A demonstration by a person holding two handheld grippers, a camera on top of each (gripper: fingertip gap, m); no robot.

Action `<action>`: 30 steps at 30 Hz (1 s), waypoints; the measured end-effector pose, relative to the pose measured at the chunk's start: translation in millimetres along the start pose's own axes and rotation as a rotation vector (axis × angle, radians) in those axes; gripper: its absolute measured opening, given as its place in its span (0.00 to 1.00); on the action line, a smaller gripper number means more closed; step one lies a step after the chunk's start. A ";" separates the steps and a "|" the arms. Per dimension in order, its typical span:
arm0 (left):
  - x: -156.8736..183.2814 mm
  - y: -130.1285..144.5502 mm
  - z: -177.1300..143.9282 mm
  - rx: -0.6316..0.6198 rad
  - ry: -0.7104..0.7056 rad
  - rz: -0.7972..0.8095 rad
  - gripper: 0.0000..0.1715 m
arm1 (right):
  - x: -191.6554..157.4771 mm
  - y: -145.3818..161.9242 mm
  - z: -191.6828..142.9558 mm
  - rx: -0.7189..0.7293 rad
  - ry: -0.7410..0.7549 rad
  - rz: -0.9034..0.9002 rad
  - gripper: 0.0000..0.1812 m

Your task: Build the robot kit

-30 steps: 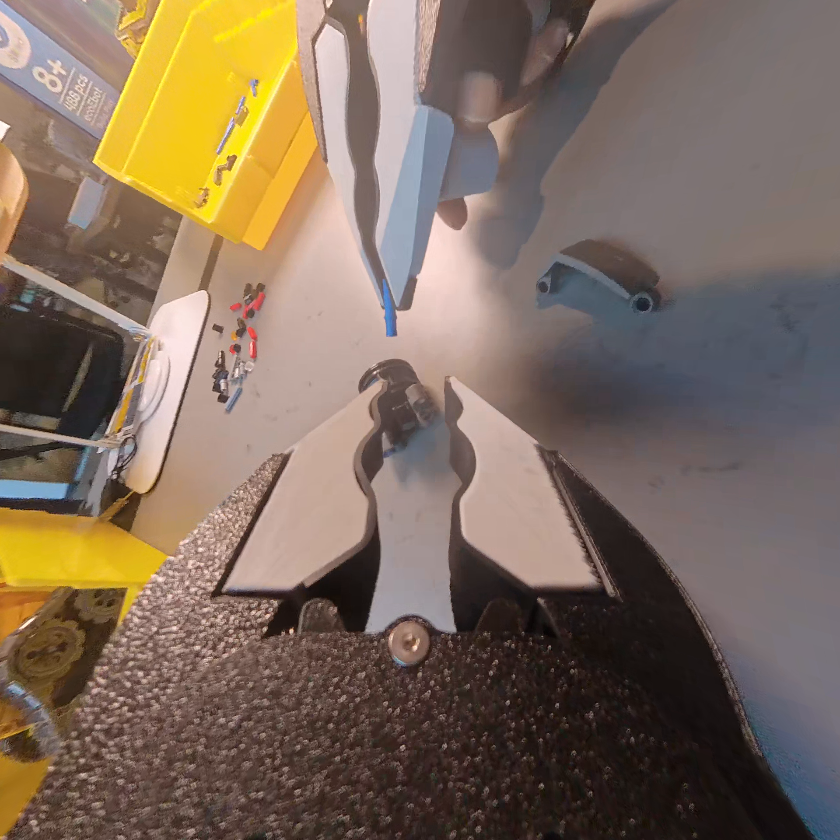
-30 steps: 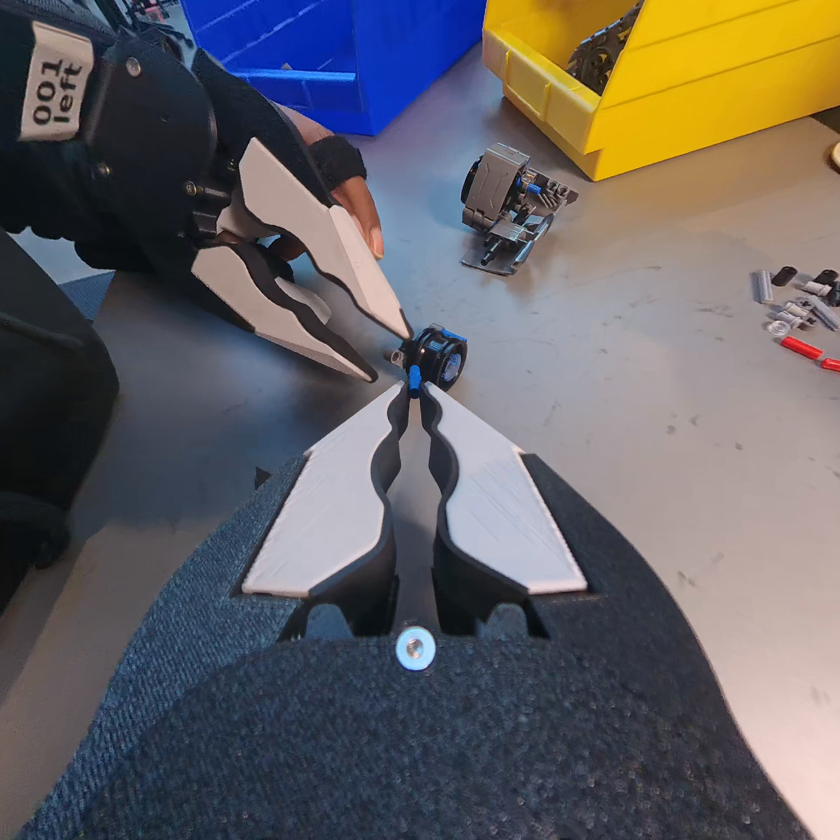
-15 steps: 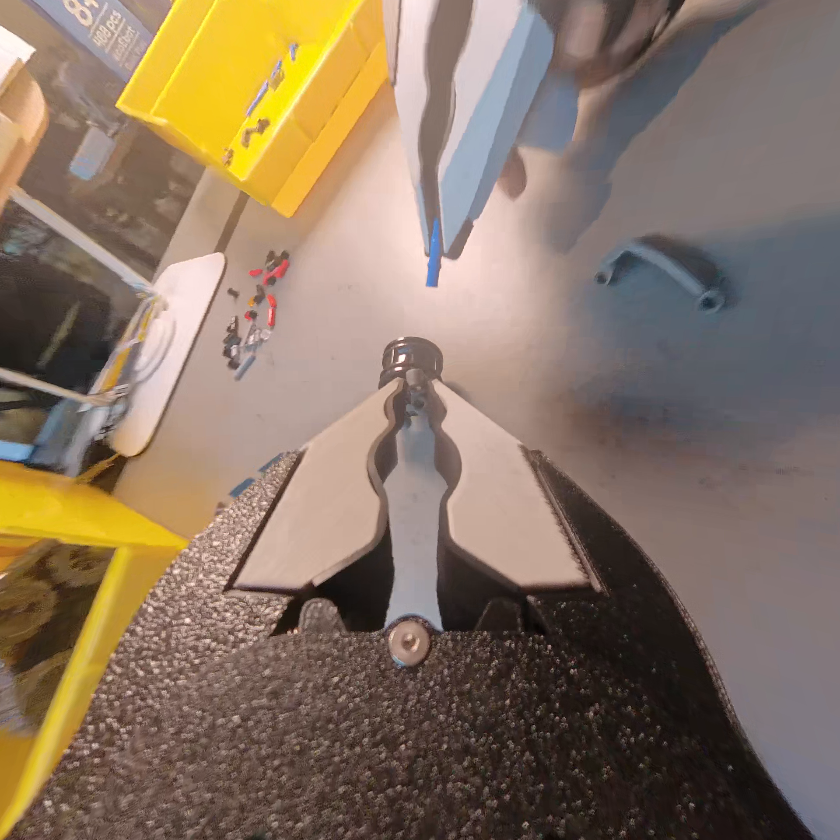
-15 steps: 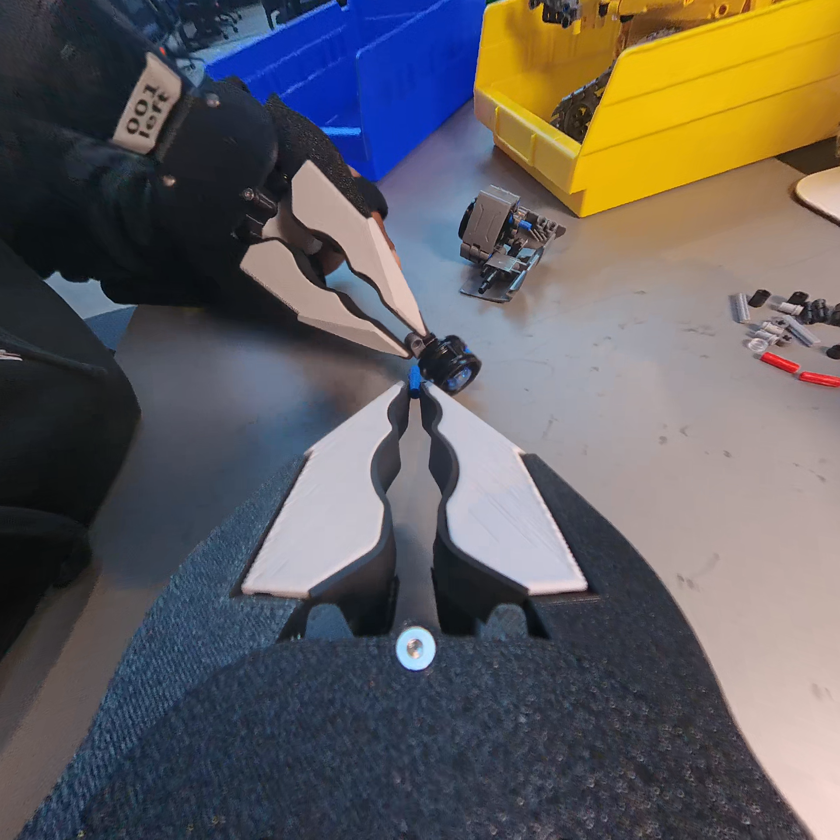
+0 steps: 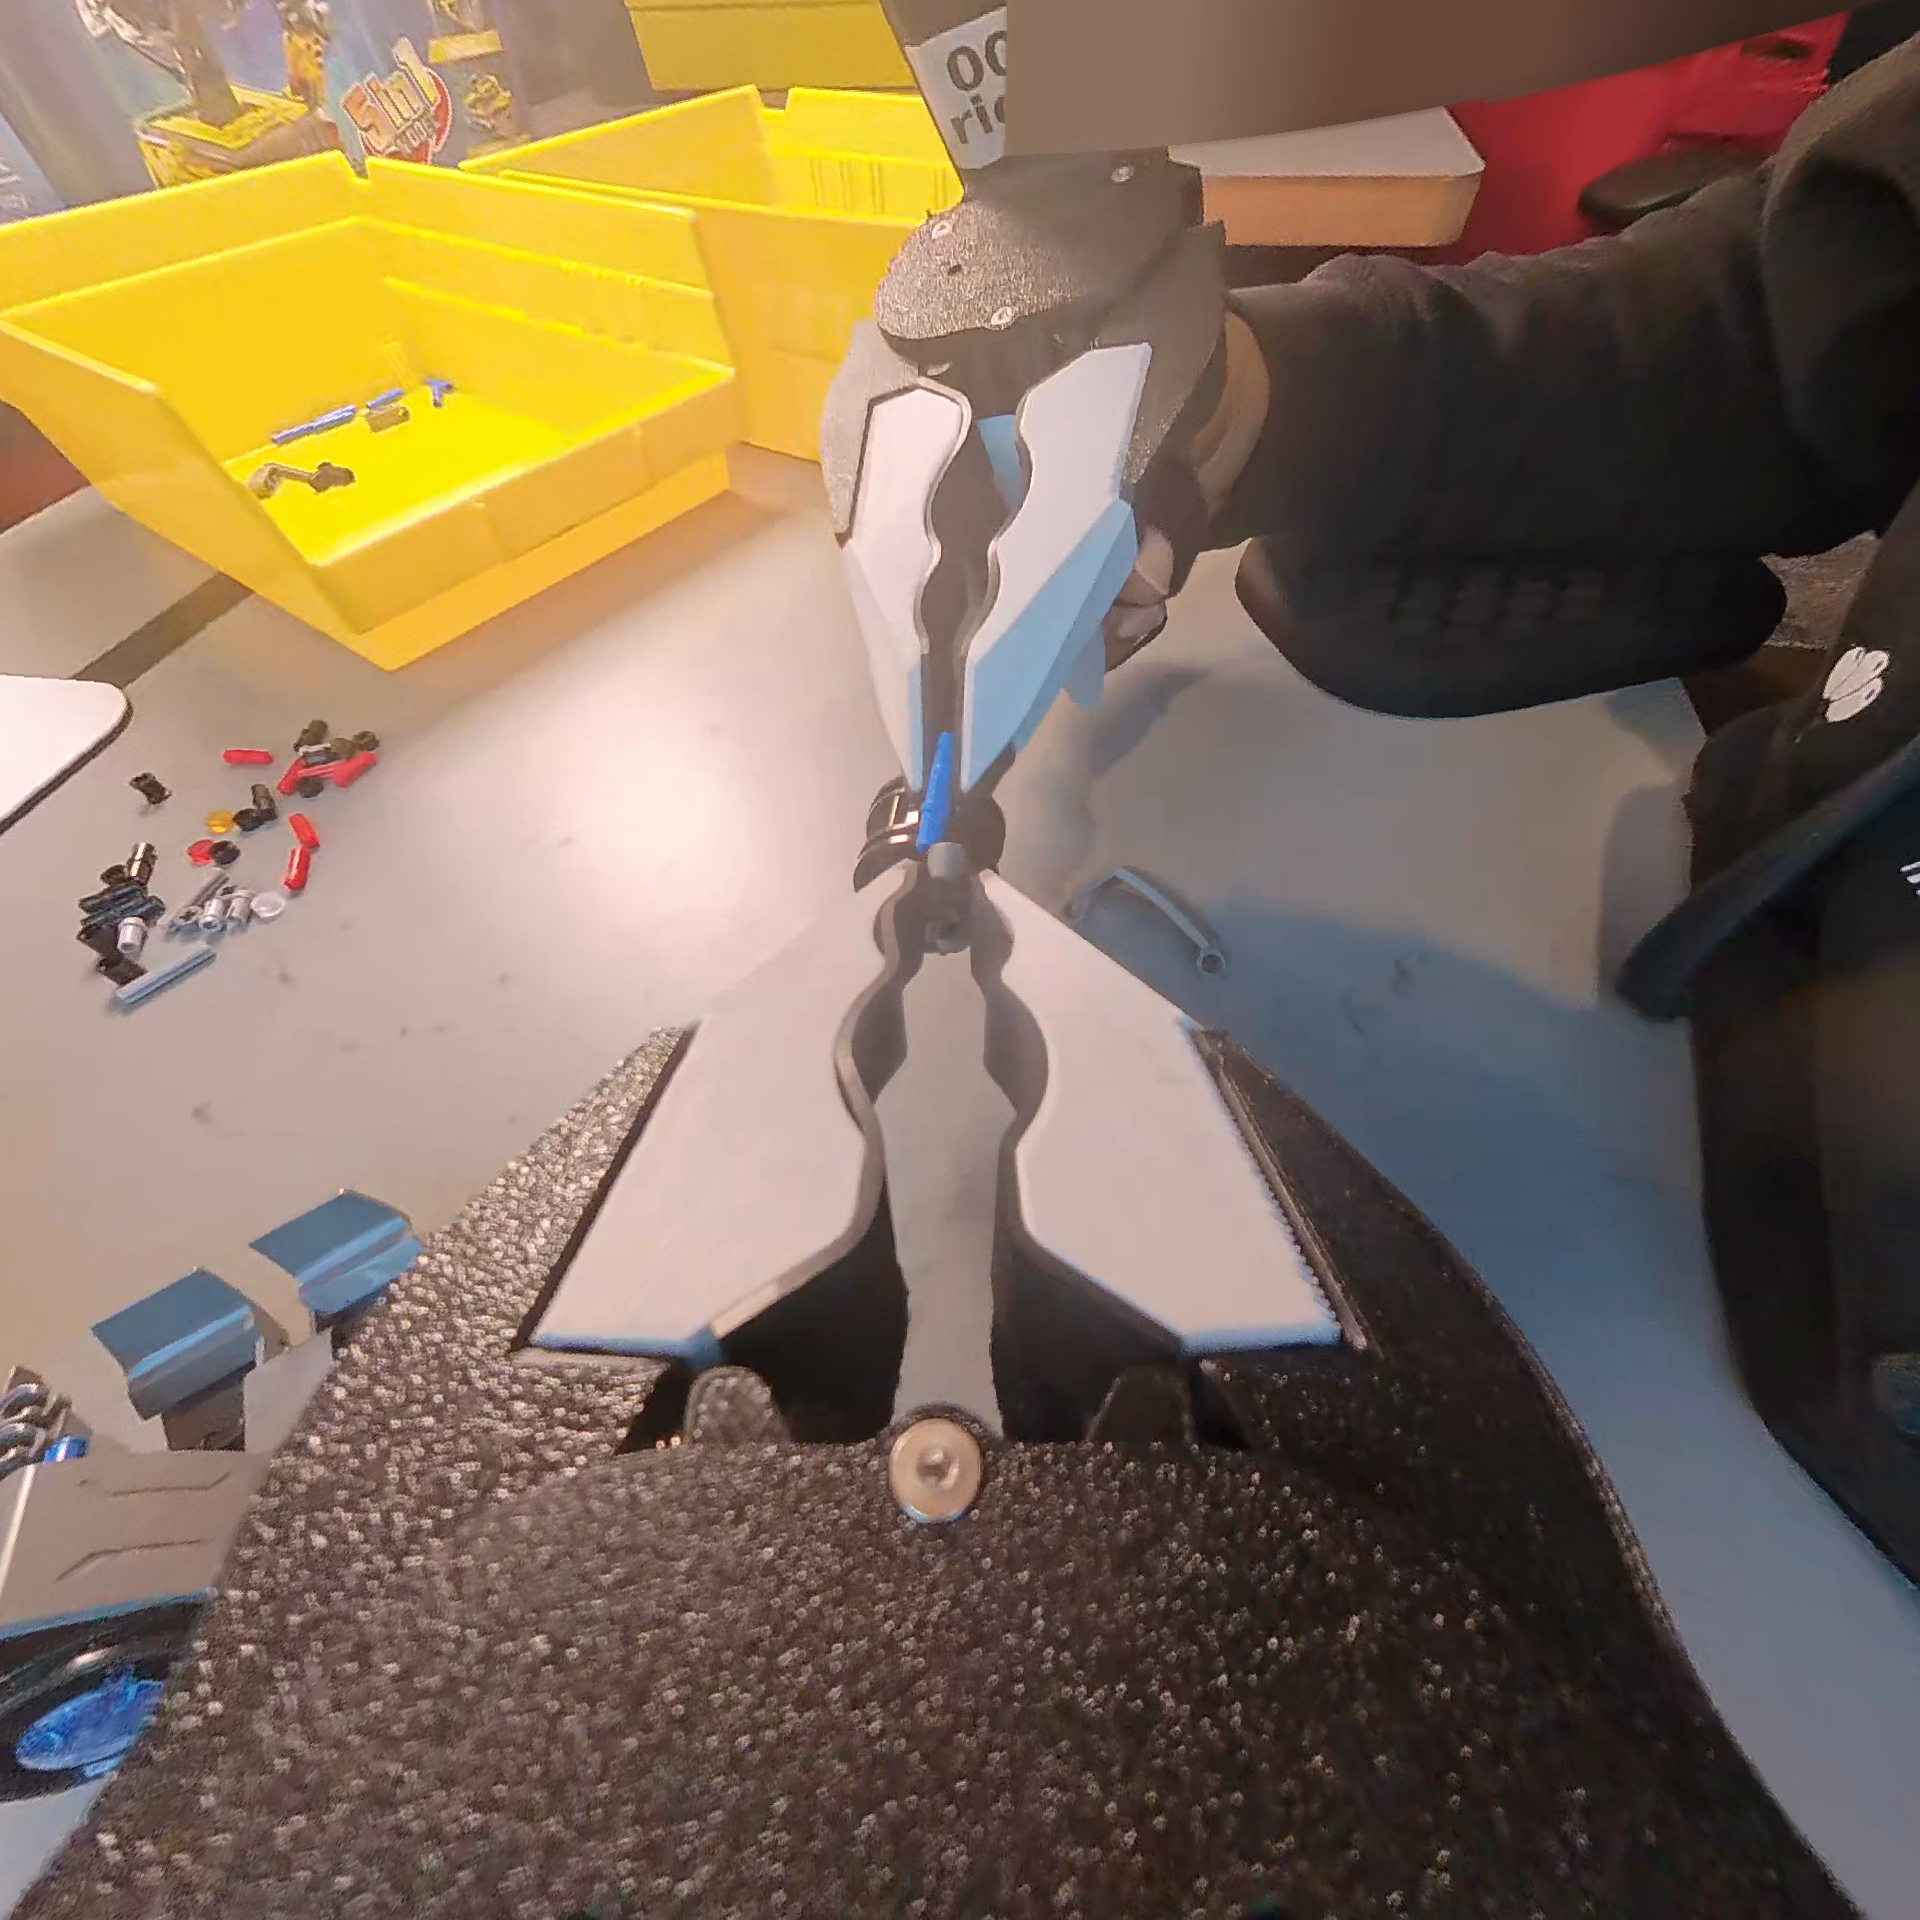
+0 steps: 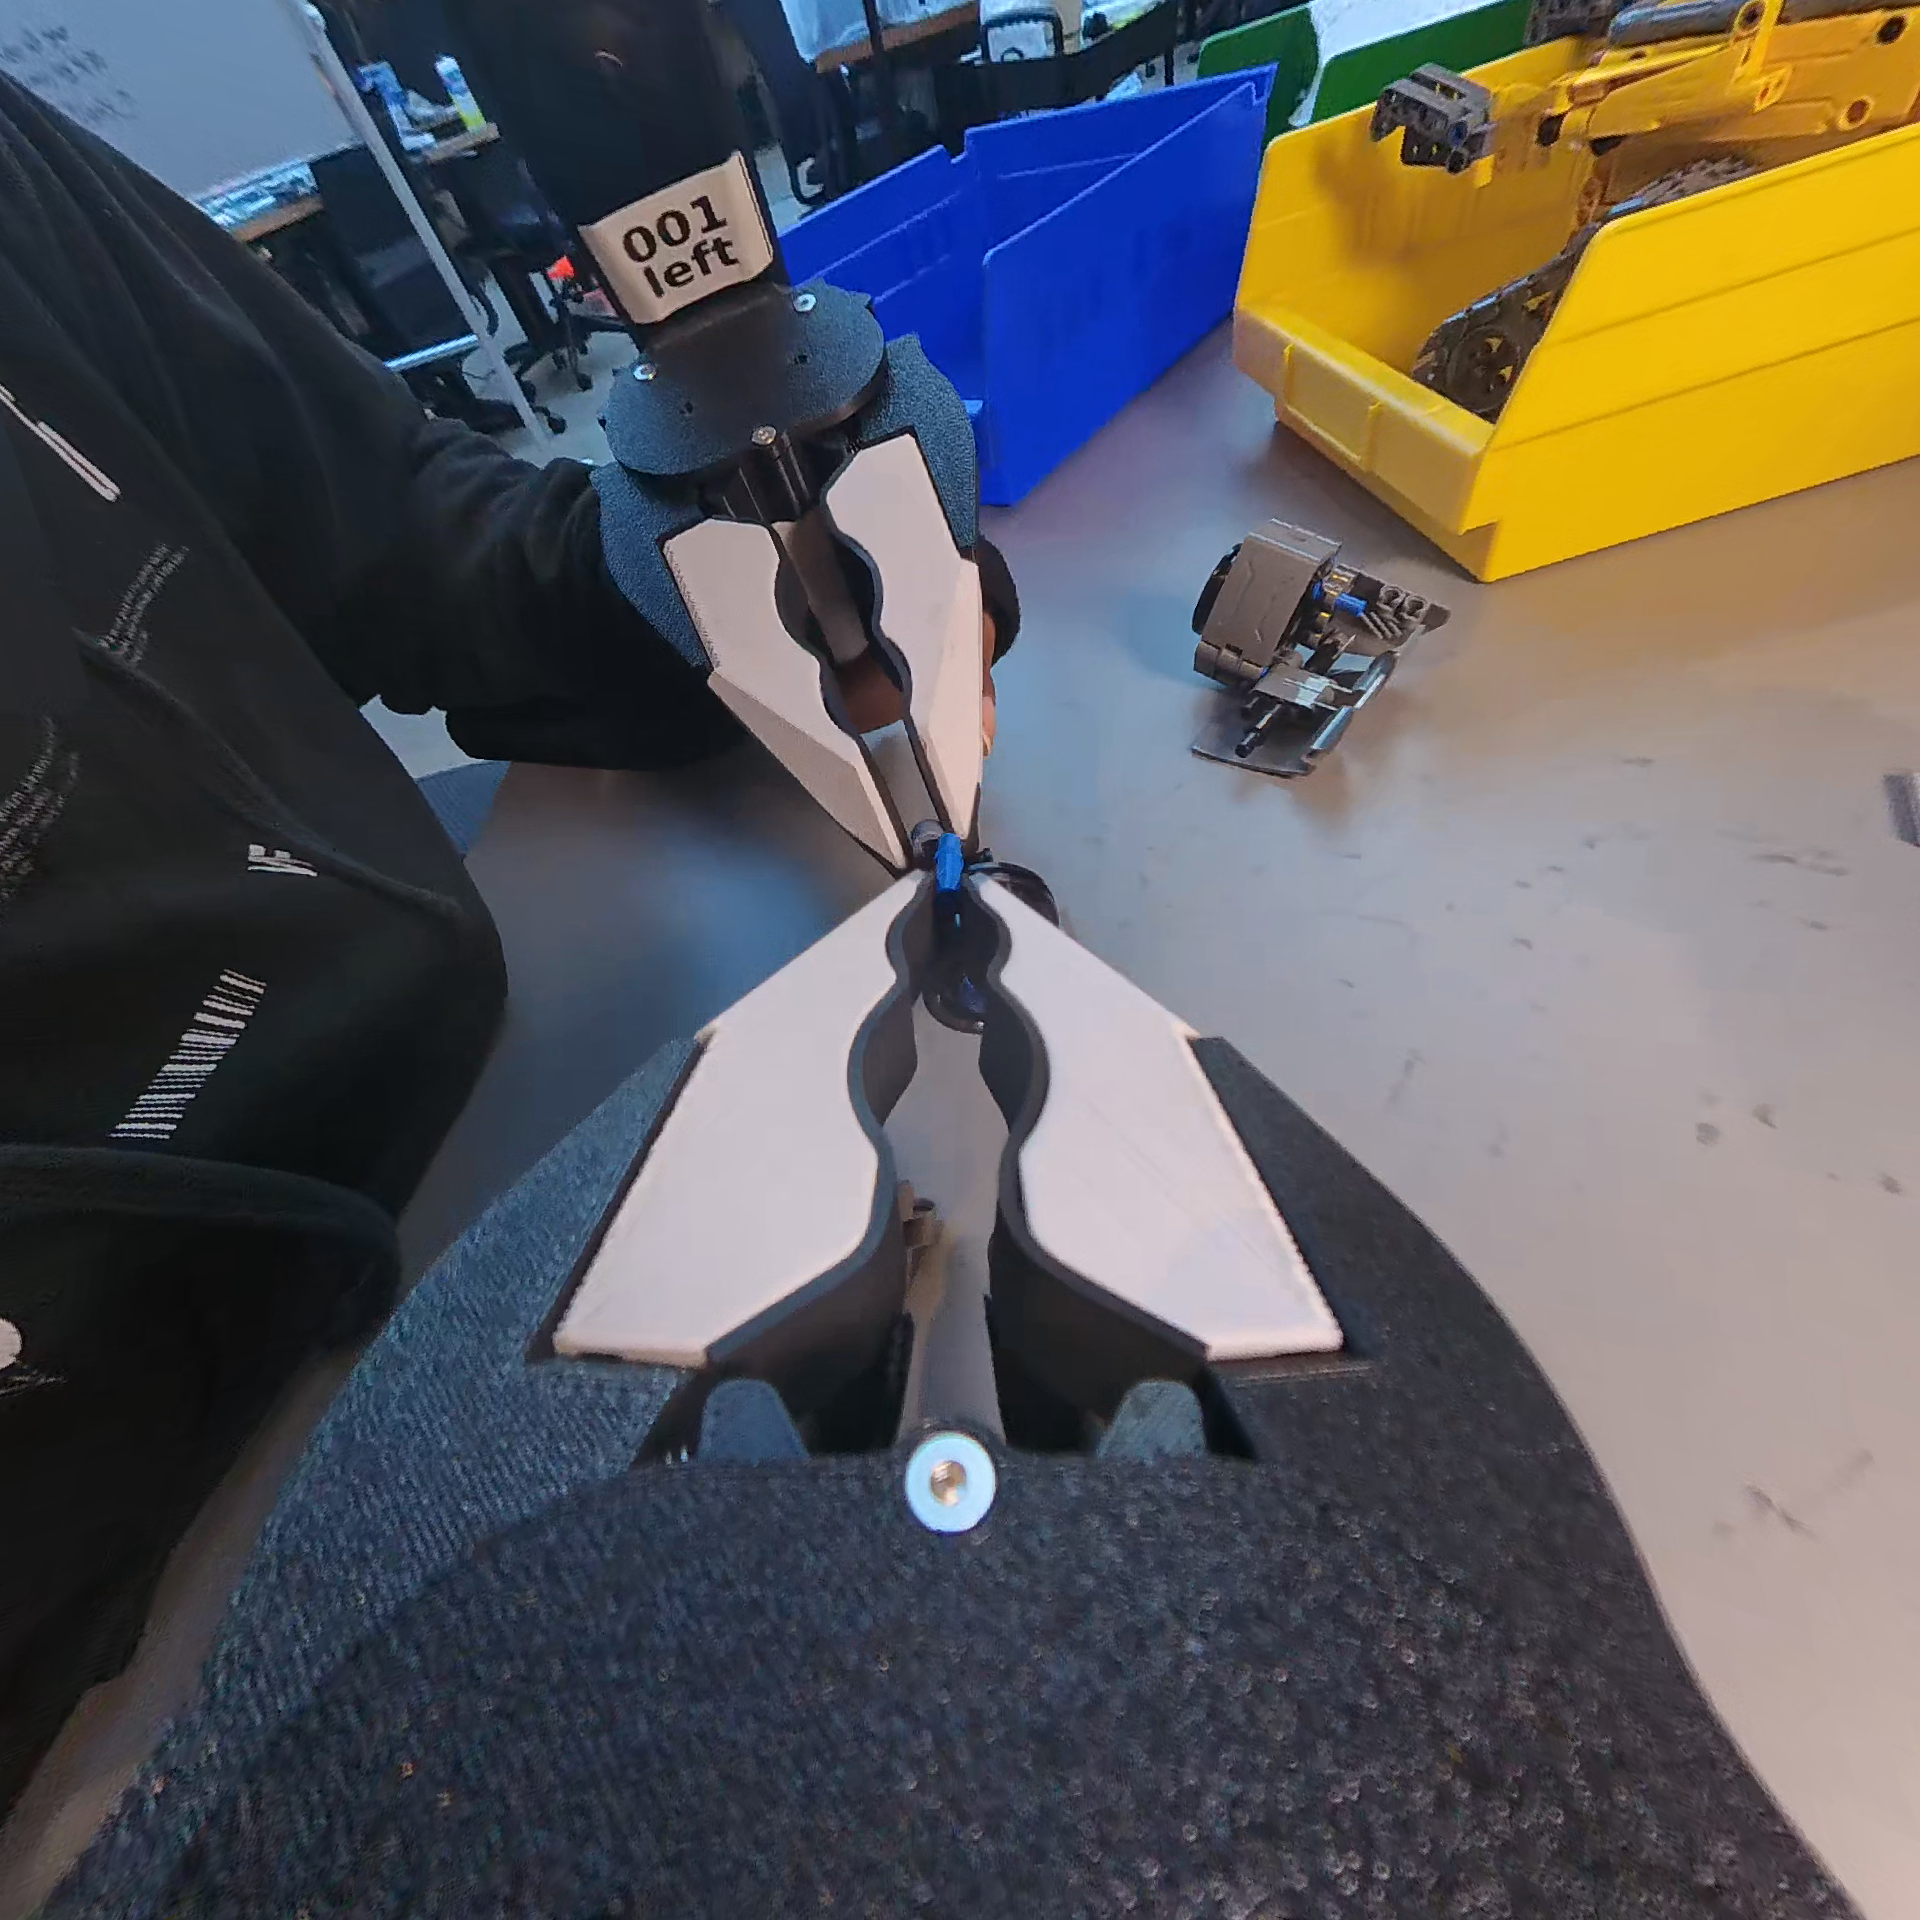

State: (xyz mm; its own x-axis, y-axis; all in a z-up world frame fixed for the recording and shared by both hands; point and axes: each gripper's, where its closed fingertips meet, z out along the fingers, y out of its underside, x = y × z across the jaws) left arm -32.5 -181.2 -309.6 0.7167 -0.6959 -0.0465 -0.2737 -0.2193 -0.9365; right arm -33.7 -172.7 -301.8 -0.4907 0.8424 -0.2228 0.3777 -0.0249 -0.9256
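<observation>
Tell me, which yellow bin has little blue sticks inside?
The low open yellow bin left of the right claw. The yellow bin by the blue one holds a big yellow model.

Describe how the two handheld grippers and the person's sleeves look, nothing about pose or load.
Both grippers have pale, pointed fingers with wavy black inner edges on textured dark bodies, each with a silver screw. The left gripper and right gripper each carry a white printed label on the handle. The sleeves are black.
</observation>
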 end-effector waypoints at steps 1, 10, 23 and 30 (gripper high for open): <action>-0.3 1.1 0.1 -0.006 -0.003 0.003 0.04 | 0.2 1.2 0.3 -0.006 0.000 -0.001 0.02; 0.3 -1.4 -1.6 0.001 -0.010 0.010 0.03 | -4.8 -1.2 1.4 0.024 -0.041 0.049 0.02; -7.4 -17.0 -8.4 0.031 -0.179 0.165 0.02 | -4.7 -16.1 5.4 0.118 -0.019 0.133 0.02; -3.3 -13.1 -6.8 -0.027 -0.226 0.304 0.02 | -8.3 -10.6 8.6 0.112 -0.045 0.166 0.02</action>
State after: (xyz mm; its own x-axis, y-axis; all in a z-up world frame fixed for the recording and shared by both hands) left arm -35.7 -180.7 -294.8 0.7229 -0.5640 -0.3991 -0.5102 -0.0464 -0.8588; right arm -40.4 -184.0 -292.8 -0.4640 0.7970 -0.3866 0.3679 -0.2236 -0.9026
